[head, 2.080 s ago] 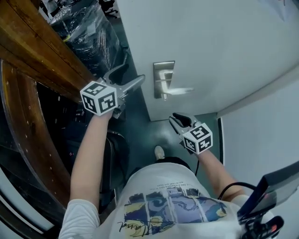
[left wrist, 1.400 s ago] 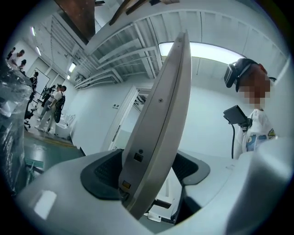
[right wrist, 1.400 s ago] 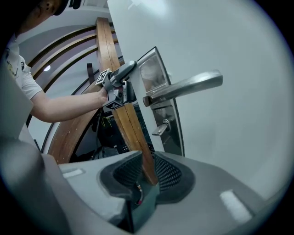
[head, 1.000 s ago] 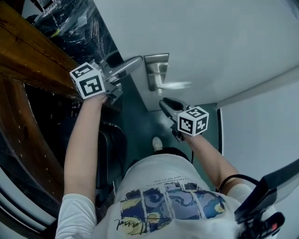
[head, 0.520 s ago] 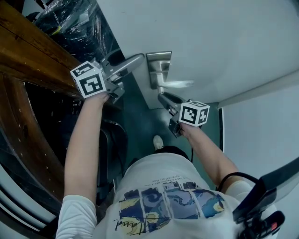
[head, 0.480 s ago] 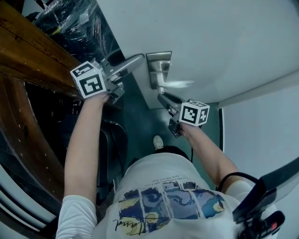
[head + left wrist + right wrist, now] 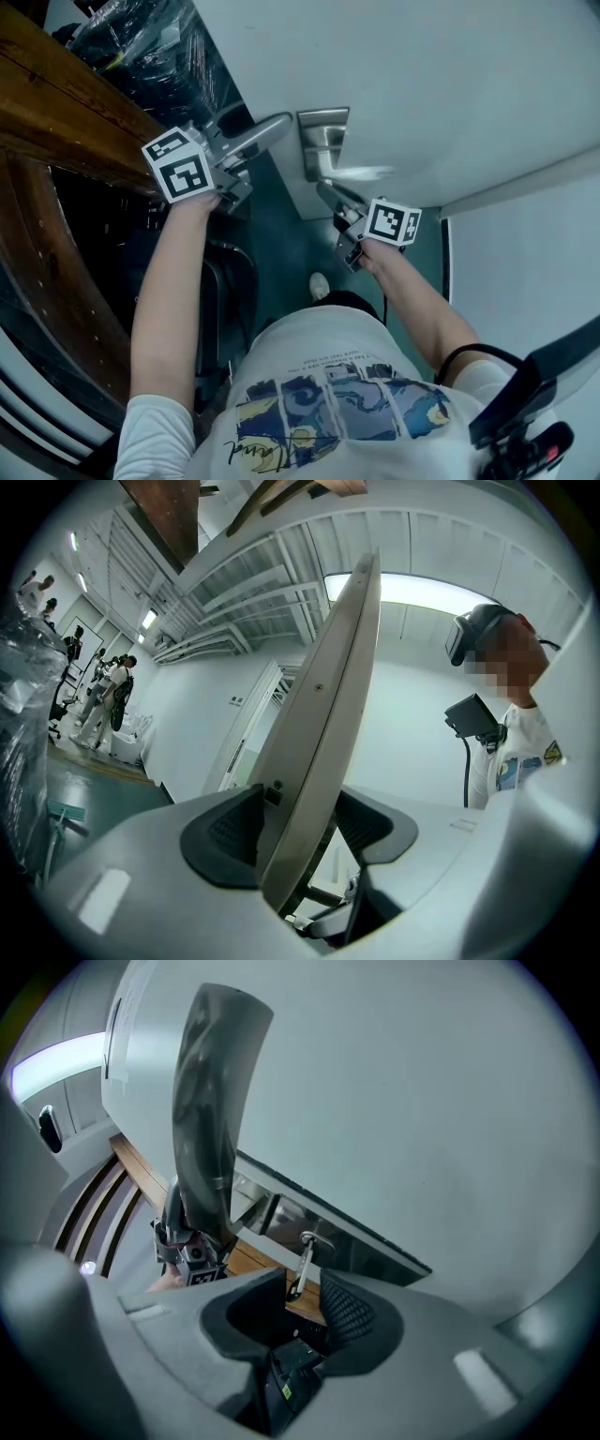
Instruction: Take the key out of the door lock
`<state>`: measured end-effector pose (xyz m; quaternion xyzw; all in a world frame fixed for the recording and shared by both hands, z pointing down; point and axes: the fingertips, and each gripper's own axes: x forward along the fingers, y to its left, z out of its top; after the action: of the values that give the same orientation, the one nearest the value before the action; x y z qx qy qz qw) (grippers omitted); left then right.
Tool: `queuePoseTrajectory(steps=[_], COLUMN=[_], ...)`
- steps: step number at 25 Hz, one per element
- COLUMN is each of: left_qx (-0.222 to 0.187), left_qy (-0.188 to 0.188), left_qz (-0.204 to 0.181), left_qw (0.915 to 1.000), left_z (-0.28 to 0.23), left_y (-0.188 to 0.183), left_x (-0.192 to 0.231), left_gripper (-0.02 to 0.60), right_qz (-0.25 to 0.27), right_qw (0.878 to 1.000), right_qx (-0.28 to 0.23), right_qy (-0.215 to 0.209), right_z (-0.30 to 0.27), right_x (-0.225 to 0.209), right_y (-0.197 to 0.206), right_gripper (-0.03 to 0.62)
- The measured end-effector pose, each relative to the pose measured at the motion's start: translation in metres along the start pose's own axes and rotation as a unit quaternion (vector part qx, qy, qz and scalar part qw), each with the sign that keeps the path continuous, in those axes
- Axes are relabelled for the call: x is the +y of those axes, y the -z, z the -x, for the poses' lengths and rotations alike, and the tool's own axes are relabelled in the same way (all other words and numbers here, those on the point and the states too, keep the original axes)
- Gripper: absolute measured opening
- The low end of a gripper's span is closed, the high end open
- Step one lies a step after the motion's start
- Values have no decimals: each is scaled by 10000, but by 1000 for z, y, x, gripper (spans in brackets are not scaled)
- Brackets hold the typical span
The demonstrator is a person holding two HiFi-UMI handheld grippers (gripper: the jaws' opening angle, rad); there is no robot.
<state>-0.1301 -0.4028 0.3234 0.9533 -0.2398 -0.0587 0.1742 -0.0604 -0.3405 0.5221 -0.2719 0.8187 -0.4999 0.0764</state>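
The person reaches forward with both arms. The left arm [image 7: 173, 281] is stretched almost straight, bare below a short sleeve. The left gripper [image 7: 274, 127] points level, with its marker cube [image 7: 183, 169] towards the body. Its jaws have just been closing, and the pads press on either face of the door edge [image 7: 328, 714].

The right arm [image 7: 412, 295] is bent at the elbow and held lower. The right gripper [image 7: 326, 191] points slightly downward and is rolled, so its cube [image 7: 394, 222] sits tilted. Its jaws have just been opening and stand apart, with the key [image 7: 302, 1262] between them, unclamped.
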Motion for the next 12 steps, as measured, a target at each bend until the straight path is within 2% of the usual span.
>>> queuePoseTrajectory(steps=[5,8,12], left_qx=[-36,-35,-35], left_qy=[-4,-14,-36], left_qz=[32,35,21], left_qw=[10000,10000,10000], left_z=[1,2,2], left_y=[0,0,1], left_x=[-1,-1,-1], left_gripper=[242,238,230], right_qz=[-24,-82,-405], right_qw=[10000,9998,9987], right_qx=[-21,-53,-130], right_qy=[-62,-168,-292], right_z=[-3,-5,-5], right_x=[3,6,6], right_y=[-2,-4,-5], right_gripper=[99,77,60])
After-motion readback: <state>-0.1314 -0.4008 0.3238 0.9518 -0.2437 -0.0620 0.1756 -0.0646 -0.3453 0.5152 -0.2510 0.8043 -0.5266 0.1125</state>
